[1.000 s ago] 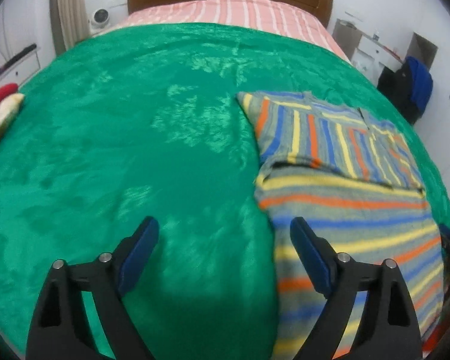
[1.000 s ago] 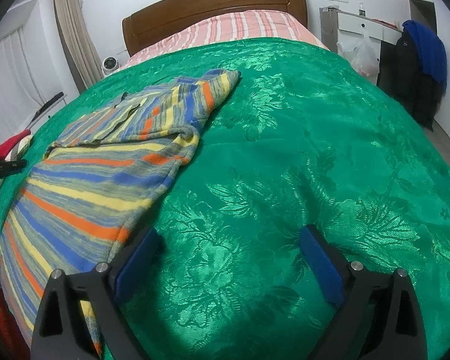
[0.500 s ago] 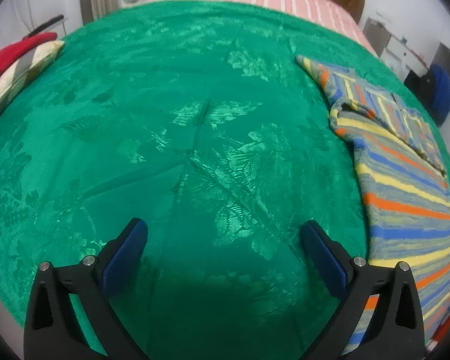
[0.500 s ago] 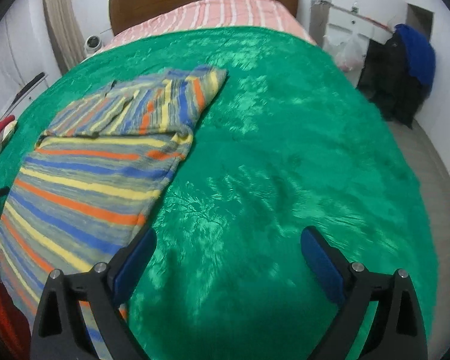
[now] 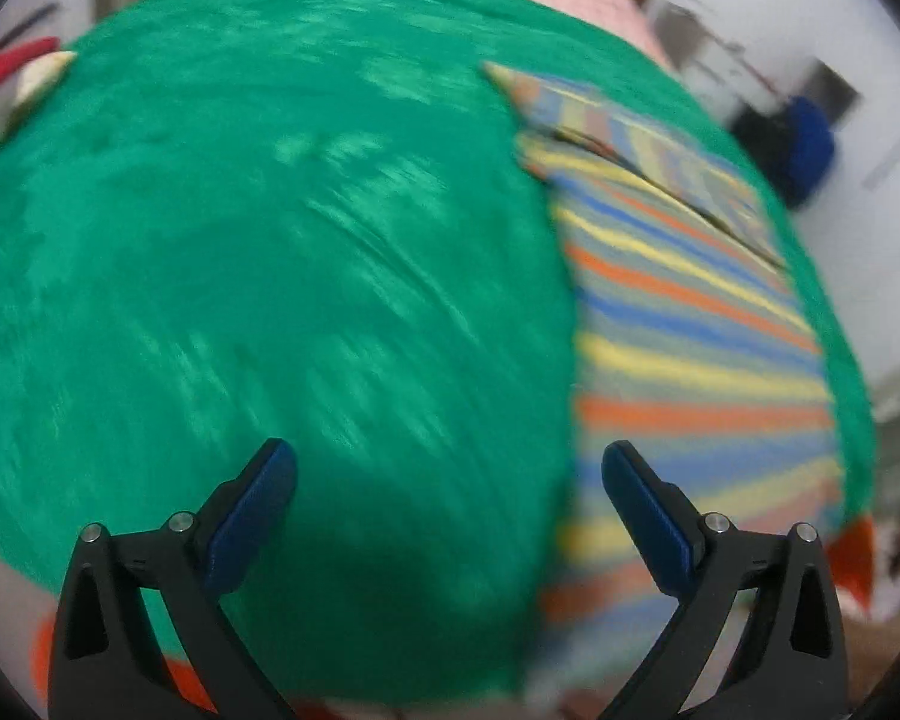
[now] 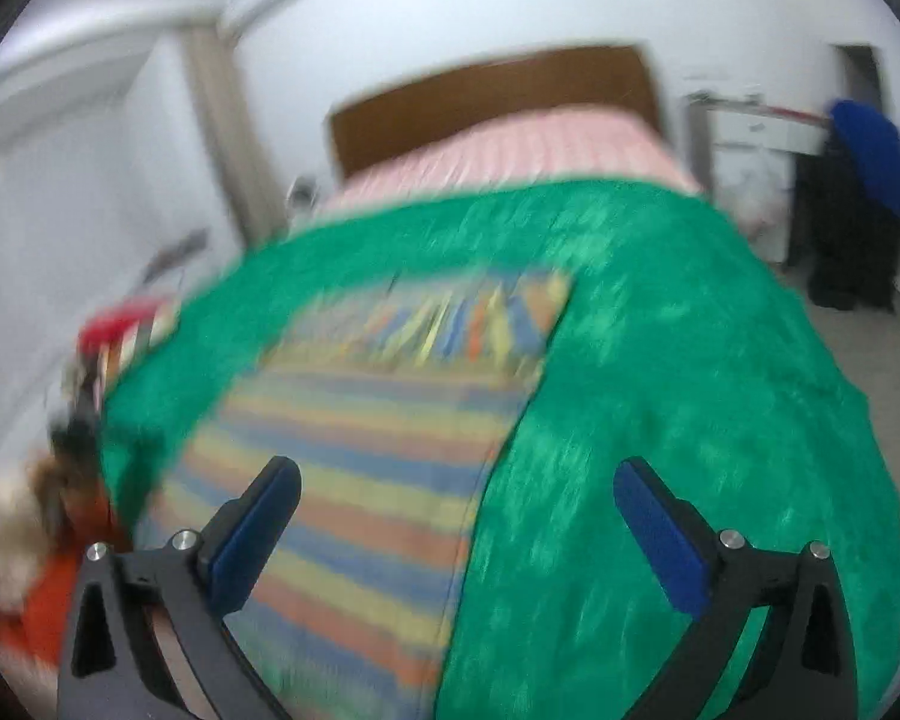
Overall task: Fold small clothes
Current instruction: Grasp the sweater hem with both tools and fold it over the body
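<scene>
A striped garment [image 5: 684, 324] in blue, orange, yellow and grey lies flat on the green bedspread [image 5: 270, 276], its far end folded over. In the left wrist view it is at the right, and my left gripper [image 5: 450, 480] is open and empty above the bedspread beside its left edge. In the right wrist view the garment [image 6: 378, 432] runs down the middle left. My right gripper [image 6: 456, 498] is open and empty above its near right edge. Both views are motion-blurred.
A pink striped sheet [image 6: 510, 150] and wooden headboard [image 6: 492, 90] lie at the far end. A red and cream cloth pile [image 5: 12, 78] sits at the bed's left edge. Dark and blue clothing [image 6: 864, 180] hangs at the right wall. Orange fabric [image 6: 48, 594] shows below the near bed edge.
Both grippers have pulled back and up from the bed, staying open. The right view has swung left over the garment. The garment has not moved.
</scene>
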{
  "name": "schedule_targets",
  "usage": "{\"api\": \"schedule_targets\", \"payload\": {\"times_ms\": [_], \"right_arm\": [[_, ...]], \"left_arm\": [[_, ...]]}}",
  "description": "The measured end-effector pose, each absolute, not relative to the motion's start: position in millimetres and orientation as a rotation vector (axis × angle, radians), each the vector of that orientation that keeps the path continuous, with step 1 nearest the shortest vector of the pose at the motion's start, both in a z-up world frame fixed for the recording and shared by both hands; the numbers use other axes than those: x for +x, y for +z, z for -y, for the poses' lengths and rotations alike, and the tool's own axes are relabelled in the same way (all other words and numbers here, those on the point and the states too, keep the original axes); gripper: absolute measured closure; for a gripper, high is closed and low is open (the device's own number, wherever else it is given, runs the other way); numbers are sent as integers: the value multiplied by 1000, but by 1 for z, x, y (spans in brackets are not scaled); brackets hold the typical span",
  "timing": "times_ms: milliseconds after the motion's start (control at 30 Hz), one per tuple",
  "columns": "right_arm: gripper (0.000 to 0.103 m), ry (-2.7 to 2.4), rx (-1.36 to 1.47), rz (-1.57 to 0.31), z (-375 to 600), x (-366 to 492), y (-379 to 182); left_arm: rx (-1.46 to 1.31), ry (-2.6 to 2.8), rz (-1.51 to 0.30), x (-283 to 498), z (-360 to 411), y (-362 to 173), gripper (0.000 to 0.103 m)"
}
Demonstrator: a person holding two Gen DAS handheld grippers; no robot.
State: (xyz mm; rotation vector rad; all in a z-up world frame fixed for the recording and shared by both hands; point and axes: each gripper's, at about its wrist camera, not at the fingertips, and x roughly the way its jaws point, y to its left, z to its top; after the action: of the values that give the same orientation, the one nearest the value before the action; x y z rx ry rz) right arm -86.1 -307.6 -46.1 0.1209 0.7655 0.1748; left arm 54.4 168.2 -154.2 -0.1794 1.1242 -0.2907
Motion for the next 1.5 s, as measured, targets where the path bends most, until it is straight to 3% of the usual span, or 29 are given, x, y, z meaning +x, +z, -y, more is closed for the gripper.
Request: {"api": "schedule_targets", "payload": {"times_ms": [233,300,400,500,533,567,600,633,767,967,1233,1433,1500], "right_arm": [[1,314,-123,-1181,243,-116,-120],[3,302,-61,-1225,250,-113,-130],[5,232,94,-1216,271,-105,-130],[19,252,267,-1277,281,-99,-141],[25,258,273,-1291,279,-97,-144],[39,255,266,-1302,277,-99,-147],[53,252,270,-1312,276,-98,-151],[95,252,291,-1329,276,-96,-155],[97,242,362,-1349,282,-93,-153],[97,269,502,-1161,313,-77,-95],[97,240,500,-984,349,52,-71],[97,181,549,-973,385,177,-101],[97,145,552,-957,395,213,-118]], "left_arm": [[-59,-395,-1190,8,-116,-167,2],[3,-378,-1228,9,-103,-177,17],[82,-344,-1235,5,-94,-182,27],[96,-361,-1252,-2,-90,-180,47],[103,-364,-1258,-4,-89,-180,53],[108,-370,-1270,-6,-87,-181,67],[107,-378,-1285,-6,-85,-183,94],[98,-395,-1309,-8,-81,-187,98],[30,-434,-1315,-11,-91,-175,100],[-216,-524,-1199,26,-119,-126,100],[-306,-502,-1001,178,-112,-87,100],[-330,-406,-1035,309,-88,-116,100],[-308,-339,-1058,349,-76,-139,92]]}}
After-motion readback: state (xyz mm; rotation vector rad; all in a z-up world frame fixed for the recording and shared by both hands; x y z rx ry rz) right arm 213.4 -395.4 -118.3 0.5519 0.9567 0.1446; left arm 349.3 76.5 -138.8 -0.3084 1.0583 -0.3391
